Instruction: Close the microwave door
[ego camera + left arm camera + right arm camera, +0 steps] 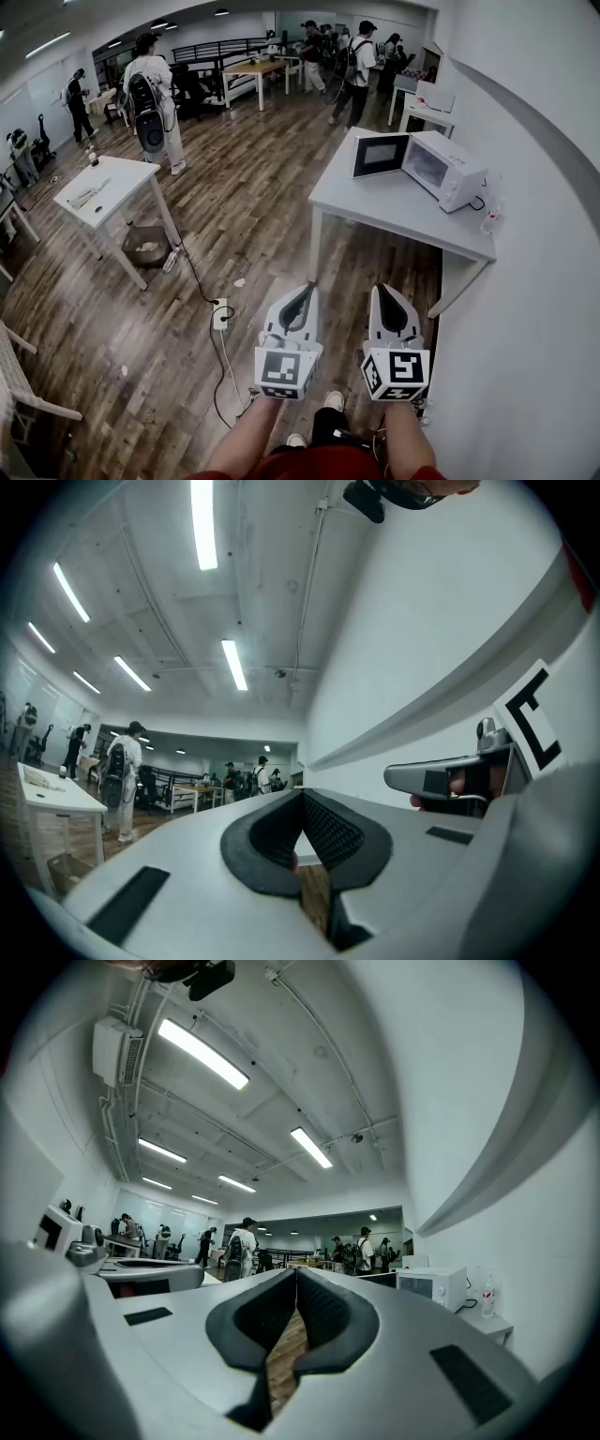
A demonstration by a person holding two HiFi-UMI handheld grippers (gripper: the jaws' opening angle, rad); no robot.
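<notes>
A white microwave [445, 167] stands on a grey table [375, 202] ahead and to the right, against the wall. Its dark-windowed door [380, 155] is swung wide open to the left. The right gripper view shows the microwave [433, 1286] small and far off at the right. Both grippers are held side by side low over the wooden floor, well short of the table. My left gripper [309, 287] [302, 795] is shut with nothing in it. My right gripper [380, 289] [296, 1271] also has its tips together and holds nothing.
A clear bottle [488, 217] stands on the table's right edge by the wall. A power strip [221, 314] and its cable lie on the floor at my left. Farther left are a white table [103, 192] and a basket [145, 246]. Several people stand at the back.
</notes>
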